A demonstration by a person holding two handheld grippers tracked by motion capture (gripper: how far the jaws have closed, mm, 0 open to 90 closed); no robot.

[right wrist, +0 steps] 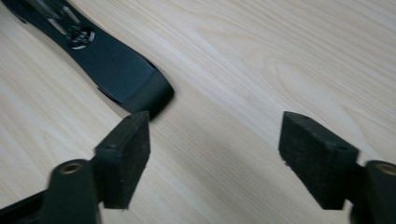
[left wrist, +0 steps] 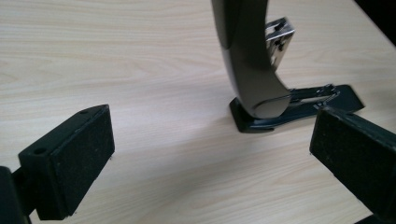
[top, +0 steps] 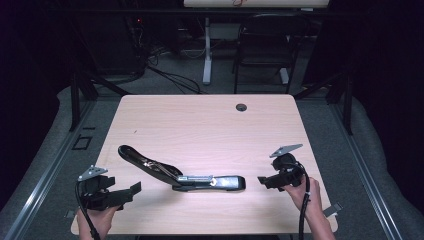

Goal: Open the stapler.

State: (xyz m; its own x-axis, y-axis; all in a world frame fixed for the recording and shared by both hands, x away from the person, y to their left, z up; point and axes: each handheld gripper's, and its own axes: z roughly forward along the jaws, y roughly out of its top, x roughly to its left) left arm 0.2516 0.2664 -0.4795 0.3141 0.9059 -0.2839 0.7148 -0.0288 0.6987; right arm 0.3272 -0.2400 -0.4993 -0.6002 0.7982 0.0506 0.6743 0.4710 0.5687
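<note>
Black stapler (top: 180, 175) splayed open, base tip (right wrist: 140, 91) close-up

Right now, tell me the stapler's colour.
Black stapler with silver metal parts, clearest in the left gripper view.

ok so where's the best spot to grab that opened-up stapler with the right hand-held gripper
Probably the flat black base end of the stapler, approached from the right, where the open right hand-held gripper already faces it. That end lies low on the table; the curved handle rises at the far left.
</note>
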